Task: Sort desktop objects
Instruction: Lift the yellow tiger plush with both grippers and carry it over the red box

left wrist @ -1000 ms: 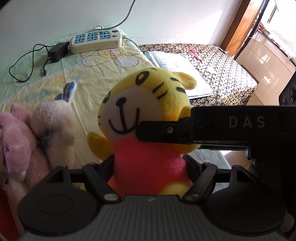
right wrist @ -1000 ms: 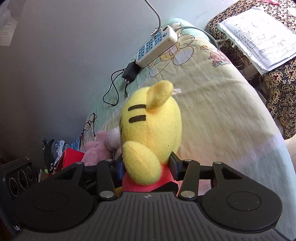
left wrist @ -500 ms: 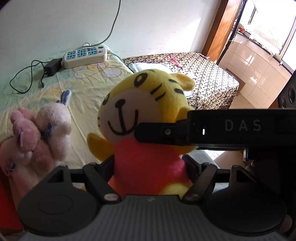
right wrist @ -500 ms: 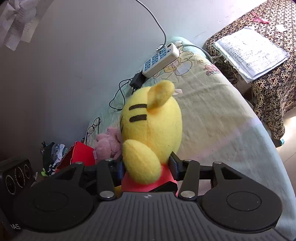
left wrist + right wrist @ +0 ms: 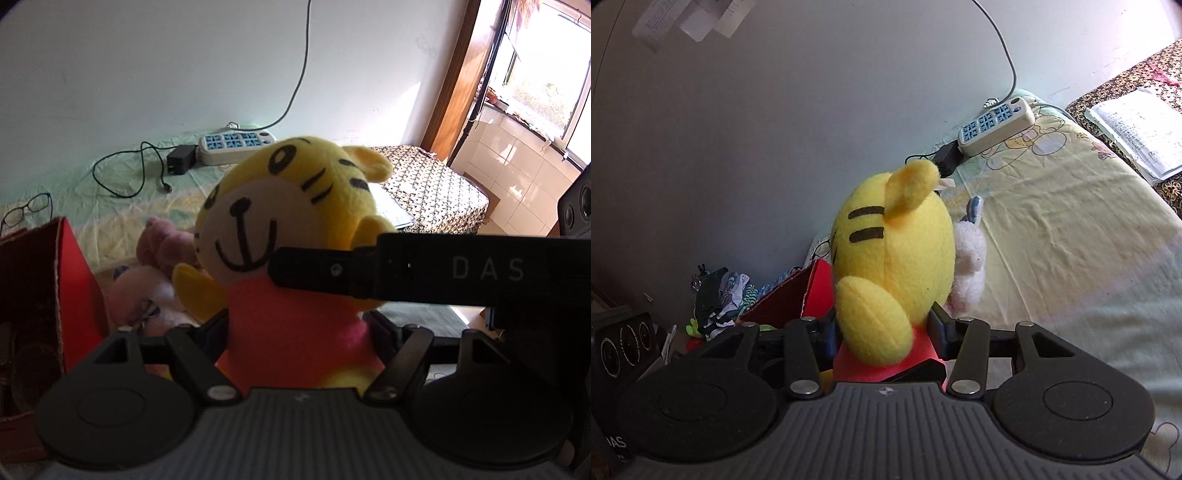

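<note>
A yellow tiger plush (image 5: 280,229) with a pink-red body is held upright between both grippers, above the bed. My left gripper (image 5: 299,332) is shut on its red body from the front. My right gripper (image 5: 882,332) is shut on the same plush (image 5: 894,258) from behind; its finger (image 5: 325,271) crosses the plush's neck in the left wrist view. A red cardboard box (image 5: 48,295) stands open at the left, also seen in the right wrist view (image 5: 798,291). Pink and white plush toys (image 5: 147,288) lie on the bed beside the box.
A power strip (image 5: 236,146) with an adapter (image 5: 181,162) and cable lies by the wall. Glasses (image 5: 27,210) lie at the left. An open book (image 5: 1141,133) rests on a patterned table (image 5: 436,192). A dark speaker (image 5: 620,350) and clutter stand at the far left.
Both grippers have carried the tiger plush up and to the left. The red box has come into view beside it, and the pink plush toys now lie lower and behind it.
</note>
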Tool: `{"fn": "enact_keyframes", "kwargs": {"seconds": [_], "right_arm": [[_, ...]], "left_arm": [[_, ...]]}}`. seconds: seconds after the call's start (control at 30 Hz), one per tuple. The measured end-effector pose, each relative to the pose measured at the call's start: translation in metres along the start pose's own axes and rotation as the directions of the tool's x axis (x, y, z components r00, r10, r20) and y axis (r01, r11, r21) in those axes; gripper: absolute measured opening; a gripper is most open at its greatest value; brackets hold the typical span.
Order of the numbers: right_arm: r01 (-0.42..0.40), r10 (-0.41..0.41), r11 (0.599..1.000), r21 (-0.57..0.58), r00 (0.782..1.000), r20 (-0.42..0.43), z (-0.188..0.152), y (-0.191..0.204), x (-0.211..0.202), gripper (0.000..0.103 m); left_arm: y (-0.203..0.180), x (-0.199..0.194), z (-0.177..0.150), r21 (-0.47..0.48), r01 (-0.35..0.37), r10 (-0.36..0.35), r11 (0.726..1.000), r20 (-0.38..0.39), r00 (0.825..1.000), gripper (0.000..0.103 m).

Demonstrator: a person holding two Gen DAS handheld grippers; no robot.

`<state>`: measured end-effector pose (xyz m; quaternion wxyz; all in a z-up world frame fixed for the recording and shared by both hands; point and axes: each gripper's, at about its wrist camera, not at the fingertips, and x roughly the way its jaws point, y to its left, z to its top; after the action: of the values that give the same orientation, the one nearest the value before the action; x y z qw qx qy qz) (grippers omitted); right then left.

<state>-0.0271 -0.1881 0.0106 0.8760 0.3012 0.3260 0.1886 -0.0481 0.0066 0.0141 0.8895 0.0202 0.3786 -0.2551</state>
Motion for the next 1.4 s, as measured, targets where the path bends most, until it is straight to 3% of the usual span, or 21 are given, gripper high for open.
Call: {"fn": "enact_keyframes", "kwargs": {"seconds": [0.33, 0.63, 1.03, 1.27, 1.4], "right_arm": [[-0.070, 0.076, 0.991, -0.114, 0.996, 0.044, -0.008, 0.080, 0.036, 0.050], [-0.082, 0.091, 0.979, -0.189, 0.995, 0.041, -0.015, 0.133, 0.081, 0.050], [0.056, -0.076, 0.946, -0.319, 0.996, -0.051, -0.024, 0.164, 0.133, 0.050], [0.152, -0.217, 0.872, -0.465, 0.972, -0.090, -0.032, 0.176, 0.153, 0.050], [0.181, -0.266, 0.867, -0.464, 0.956, -0.125, -0.031, 0.173, 0.164, 0.050]], "left_arm": [[0.068, -0.064, -0.004, -0.016, -0.061, 0.063, 0.998, 0.121, 0.991, 0.075], [0.132, -0.091, -0.008, -0.058, -0.074, 0.082, 0.996, 0.150, 0.985, 0.075], [0.187, -0.066, -0.020, -0.178, 0.022, -0.006, 0.984, 0.090, 0.996, 0.075], [0.200, -0.048, -0.026, -0.220, 0.094, -0.084, 0.971, 0.054, 0.995, 0.075], [0.208, -0.041, -0.029, -0.243, 0.118, -0.112, 0.963, 0.038, 0.993, 0.074]]}}
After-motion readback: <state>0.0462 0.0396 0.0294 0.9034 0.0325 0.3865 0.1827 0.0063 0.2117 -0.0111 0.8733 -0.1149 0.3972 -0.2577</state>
